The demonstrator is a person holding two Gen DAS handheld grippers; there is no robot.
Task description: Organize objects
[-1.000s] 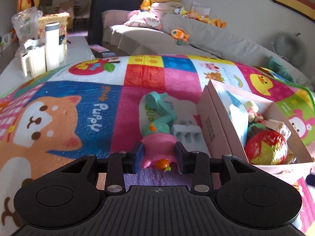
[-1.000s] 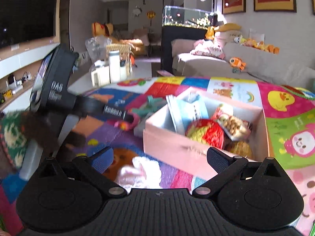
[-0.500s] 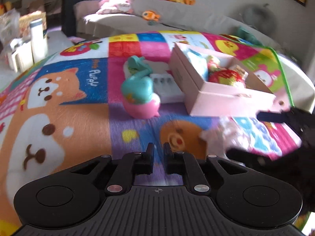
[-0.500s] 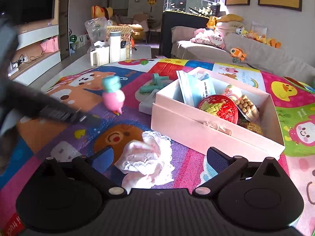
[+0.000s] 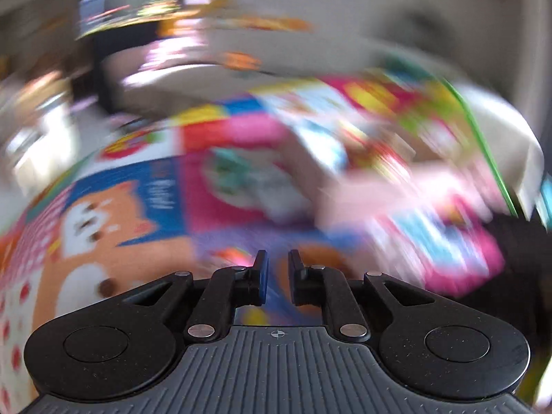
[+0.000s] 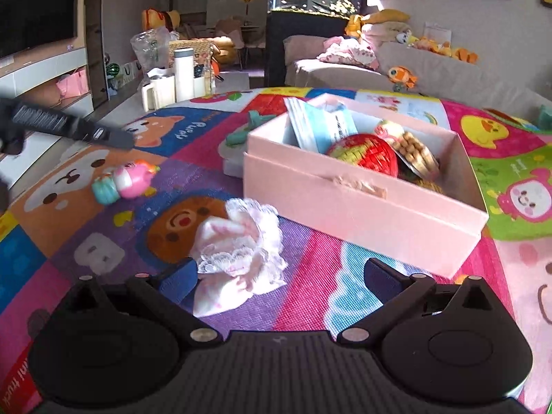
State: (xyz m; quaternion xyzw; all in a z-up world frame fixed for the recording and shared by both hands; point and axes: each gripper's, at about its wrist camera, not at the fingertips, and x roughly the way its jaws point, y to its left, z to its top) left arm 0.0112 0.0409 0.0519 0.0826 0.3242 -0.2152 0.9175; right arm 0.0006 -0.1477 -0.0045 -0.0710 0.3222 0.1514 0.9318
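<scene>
Hovering over the cartoon play mat, my right gripper has its fingers spread wide, nothing between them. Right ahead, nearly touching the left fingertip, sits a crumpled white lace cloth on the mat. Beyond it and to the right, the pink box lies open, with a red woven ball, a snack pack and a pale blue packet inside. Off to the left lies a pink and teal toy on its side, well apart from the cloth. Behind the box's left corner, a teal toy piece rests on a white tray. My left gripper shows its fingers close together with a narrow gap, holding nothing; its view is badly smeared, so I only make out mat colours and a pink blur up to the right.
</scene>
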